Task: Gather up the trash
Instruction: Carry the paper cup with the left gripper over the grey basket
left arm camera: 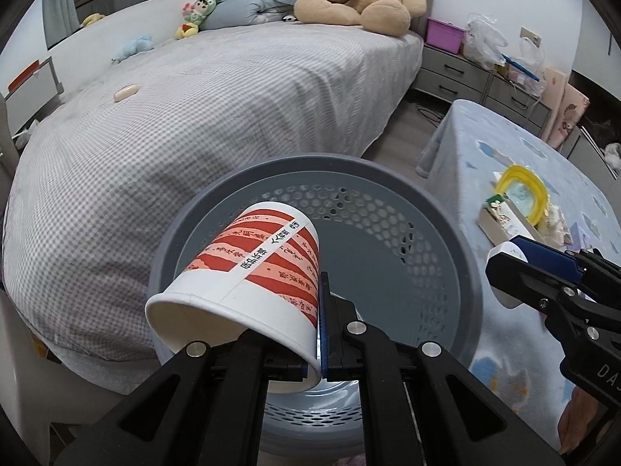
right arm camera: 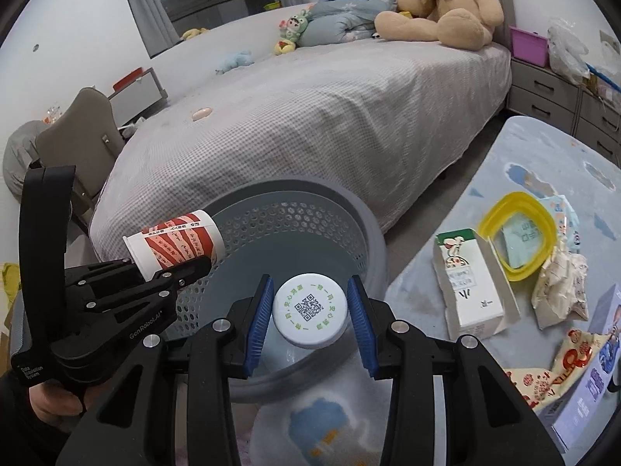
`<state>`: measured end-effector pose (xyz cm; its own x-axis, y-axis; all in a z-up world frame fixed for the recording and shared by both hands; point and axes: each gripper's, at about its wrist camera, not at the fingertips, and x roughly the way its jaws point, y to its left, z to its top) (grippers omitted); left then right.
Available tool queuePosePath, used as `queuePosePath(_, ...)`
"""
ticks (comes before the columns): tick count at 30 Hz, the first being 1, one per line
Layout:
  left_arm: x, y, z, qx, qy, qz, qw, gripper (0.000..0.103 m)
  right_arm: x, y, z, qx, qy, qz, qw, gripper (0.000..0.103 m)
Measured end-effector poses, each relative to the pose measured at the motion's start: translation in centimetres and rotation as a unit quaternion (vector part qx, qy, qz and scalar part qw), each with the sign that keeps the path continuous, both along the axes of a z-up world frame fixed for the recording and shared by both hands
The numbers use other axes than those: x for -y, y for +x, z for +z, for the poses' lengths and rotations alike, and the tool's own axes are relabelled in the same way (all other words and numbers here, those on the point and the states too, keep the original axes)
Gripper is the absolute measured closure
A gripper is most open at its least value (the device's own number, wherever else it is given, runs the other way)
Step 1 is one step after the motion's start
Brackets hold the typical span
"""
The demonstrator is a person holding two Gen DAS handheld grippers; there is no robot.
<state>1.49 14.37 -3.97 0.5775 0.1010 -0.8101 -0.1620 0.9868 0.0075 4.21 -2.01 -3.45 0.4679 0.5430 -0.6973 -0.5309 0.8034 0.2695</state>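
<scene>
Table under pale blue cloud-print cloth (right arm camera: 543,163): white milk carton (right arm camera: 471,291), yellow plastic lid (right arm camera: 516,229), crumpled wrappers (right arm camera: 561,283) right.

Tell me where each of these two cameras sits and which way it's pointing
Left wrist: sits on the left gripper, looking forward and down into the gray bin beside the bed; its fingers pinch the paper cup; the right gripper shows at the right edge.
Right wrist: sits on the right gripper, facing the same bin; its fingers flank a white bottle cap; the left gripper shows at left.
Shared: bin, cup, bed, teddy bear.
</scene>
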Motion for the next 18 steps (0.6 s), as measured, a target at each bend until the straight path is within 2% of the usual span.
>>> queuePosePath(18, -3.2, 0.8, -1.1, -0.009, -0.013, 0.028, 0.9995, 0.099, -3.0, 2.3, -1.8, -0.023, -0.012, 0.027, 0.999, 0.064)
